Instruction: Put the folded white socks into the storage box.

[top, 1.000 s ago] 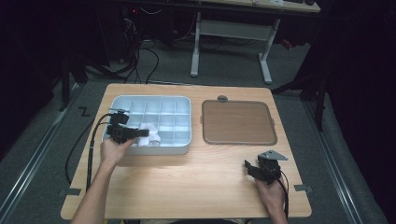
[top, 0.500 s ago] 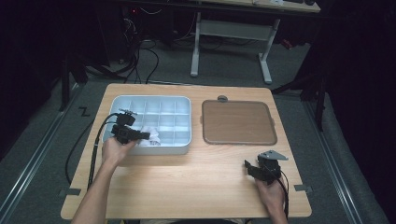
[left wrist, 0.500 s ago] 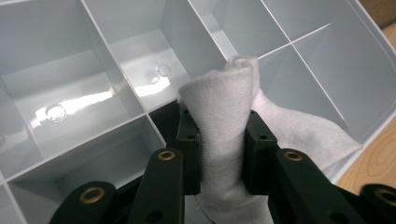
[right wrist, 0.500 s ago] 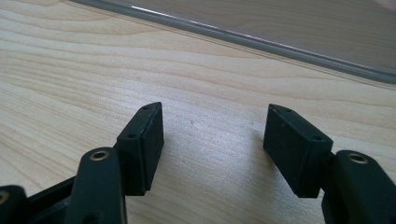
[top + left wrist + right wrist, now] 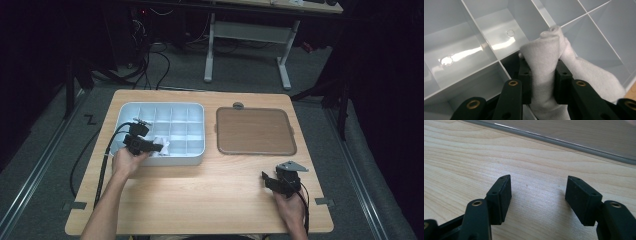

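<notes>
High view, item list: wood table [image 5: 200, 195]; pale grey divided tray [image 5: 197, 111] at its left-rear; brown flat tray [image 5: 254, 131] just to the right of it, small round grey knob [image 5: 238, 105] at its far edge. Floor beyond: white desk frame [image 5: 247, 35], cables.

Obstructions: thin divider walls of the grey tray on all sides of the cloth; near front wall of the tray betw. the person's left hand [image 5: 126, 161] and the compartment.

Item, white cloth [image 5: 544, 67]: fine-knit fabric, rolled/folded into a soft bundle, rolled end up, loose part spilling to one side. Loc.: front row of the divided tray, near its front-left part, over a divider.

L gripper [image 5: 159, 147]: clamped on the white cloth, pads [image 5: 526, 82] pressing both sides.

R gripper [image 5: 537, 195]: jaws wide apart, nothing betw. them, low over bare wood at the table's front-right, near the brown tray's rim.
</notes>
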A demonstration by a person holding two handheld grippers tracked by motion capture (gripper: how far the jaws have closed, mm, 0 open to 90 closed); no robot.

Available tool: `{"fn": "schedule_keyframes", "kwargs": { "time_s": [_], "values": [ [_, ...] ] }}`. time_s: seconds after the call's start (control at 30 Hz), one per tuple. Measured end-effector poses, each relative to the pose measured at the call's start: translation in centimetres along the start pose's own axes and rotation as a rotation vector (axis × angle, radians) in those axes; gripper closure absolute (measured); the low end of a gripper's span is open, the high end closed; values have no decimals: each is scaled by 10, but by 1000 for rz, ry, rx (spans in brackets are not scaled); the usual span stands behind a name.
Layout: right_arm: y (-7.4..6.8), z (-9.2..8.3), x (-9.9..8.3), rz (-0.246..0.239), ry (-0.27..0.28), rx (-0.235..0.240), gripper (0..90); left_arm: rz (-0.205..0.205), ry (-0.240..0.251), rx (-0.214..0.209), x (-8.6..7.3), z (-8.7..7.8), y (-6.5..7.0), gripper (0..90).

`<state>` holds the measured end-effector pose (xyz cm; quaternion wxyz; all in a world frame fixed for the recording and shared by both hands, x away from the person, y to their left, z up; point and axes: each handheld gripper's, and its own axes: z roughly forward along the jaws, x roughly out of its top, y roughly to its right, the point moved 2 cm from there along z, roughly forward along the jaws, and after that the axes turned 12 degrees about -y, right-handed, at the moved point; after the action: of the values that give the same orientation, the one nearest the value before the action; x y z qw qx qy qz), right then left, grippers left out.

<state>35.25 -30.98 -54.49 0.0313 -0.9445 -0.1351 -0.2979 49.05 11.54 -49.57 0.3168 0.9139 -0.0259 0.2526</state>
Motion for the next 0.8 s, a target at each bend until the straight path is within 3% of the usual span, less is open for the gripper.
{"fn": "schedule_keyframes", "kwargs": {
  "time_s": [0.33,0.57,0.8],
  "values": [
    [0,0,0,0,0,1,382,-1,22,34,1,-1,5,665],
    [0,0,0,0,0,0,380,29,38,73,-1,-3,7,629],
    [0,0,0,-1,0,1,379,25,46,64,0,-5,9,593]
  ]
}}
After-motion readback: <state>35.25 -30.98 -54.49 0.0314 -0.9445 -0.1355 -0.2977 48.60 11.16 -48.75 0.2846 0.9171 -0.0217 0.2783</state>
